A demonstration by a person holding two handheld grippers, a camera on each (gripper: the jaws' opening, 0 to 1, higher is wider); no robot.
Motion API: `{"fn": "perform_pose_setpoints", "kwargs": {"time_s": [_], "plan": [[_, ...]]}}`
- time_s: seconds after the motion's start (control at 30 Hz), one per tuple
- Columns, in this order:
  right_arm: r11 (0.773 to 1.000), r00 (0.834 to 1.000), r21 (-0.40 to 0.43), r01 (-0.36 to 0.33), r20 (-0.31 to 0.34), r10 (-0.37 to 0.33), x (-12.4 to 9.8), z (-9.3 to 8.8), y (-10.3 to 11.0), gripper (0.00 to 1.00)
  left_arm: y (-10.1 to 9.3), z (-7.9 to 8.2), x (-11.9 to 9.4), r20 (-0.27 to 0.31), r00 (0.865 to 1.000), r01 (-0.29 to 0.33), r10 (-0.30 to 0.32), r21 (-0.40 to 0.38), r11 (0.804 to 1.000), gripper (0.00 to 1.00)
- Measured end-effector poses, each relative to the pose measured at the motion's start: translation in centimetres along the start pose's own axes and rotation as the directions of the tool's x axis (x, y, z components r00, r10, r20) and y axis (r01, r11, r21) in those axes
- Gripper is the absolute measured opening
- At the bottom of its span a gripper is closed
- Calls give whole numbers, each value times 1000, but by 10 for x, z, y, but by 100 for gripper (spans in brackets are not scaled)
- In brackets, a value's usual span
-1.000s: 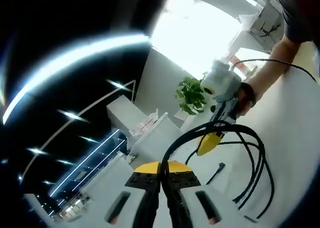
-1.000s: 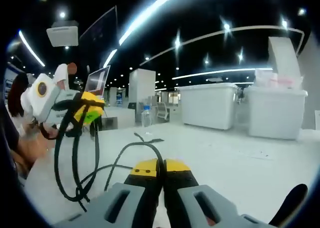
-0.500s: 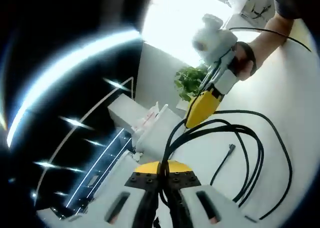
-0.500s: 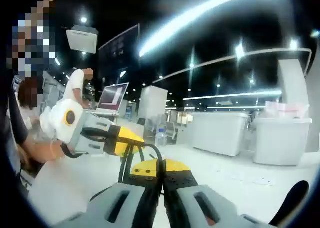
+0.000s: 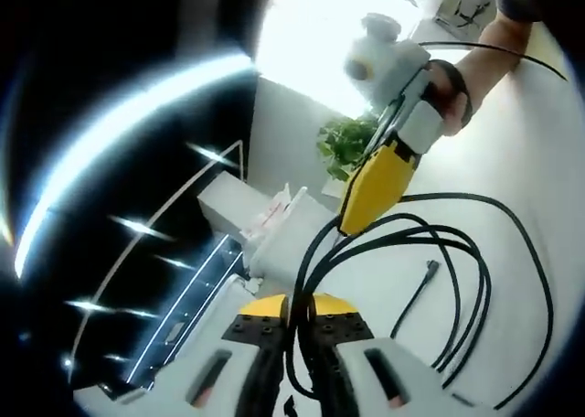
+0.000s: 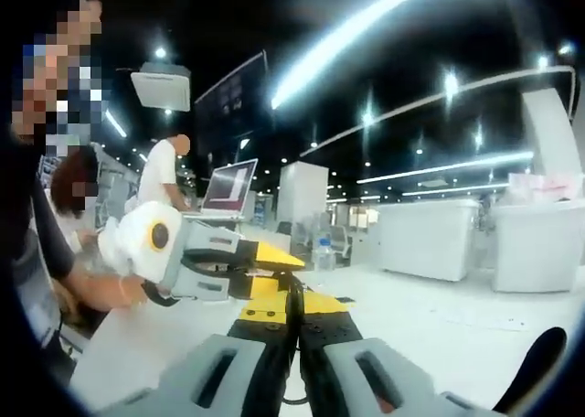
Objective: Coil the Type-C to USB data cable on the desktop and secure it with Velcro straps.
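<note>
Both grippers pinch the black cable (image 5: pixel 457 280): the left gripper (image 5: pixel 291 309) clamps its loops above the white desktop (image 5: pixel 548 188), the right gripper (image 6: pixel 294 309) closes on them just beside it.

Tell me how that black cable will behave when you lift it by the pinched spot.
Probably floppy: the black cable sags in loose loops on the white table beyond the left gripper. Likely light, since a pinch between shut jaws carries it. The loops may spring apart, as nothing binds them yet; the right gripper also pinches it.
</note>
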State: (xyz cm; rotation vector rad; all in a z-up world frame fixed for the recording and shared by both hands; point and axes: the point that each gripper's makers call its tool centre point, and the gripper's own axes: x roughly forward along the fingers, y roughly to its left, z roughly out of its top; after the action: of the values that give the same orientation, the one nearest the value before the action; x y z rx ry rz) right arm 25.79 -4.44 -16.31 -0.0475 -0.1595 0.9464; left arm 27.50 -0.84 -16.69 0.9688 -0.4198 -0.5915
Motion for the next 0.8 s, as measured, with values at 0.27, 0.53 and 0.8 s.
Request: {"fn": "perform_pose_setpoints", "kwargs": {"time_s": [0.27,0.53,0.8], "plan": [[996,999,86,20,39,-24,-4,0,-10,5,-2,-2,1,-14,999,31,-31,-23,999,4],[986,984,63,156,82,-161,-22,16,-54,6,15,-5,-5,-17,1000,-3,2,-60,998,4],[995,956,14,97,-279,-89,0,-92,-45,21,28,12,-13,34,998,-49,50,-37,998,4]]}}
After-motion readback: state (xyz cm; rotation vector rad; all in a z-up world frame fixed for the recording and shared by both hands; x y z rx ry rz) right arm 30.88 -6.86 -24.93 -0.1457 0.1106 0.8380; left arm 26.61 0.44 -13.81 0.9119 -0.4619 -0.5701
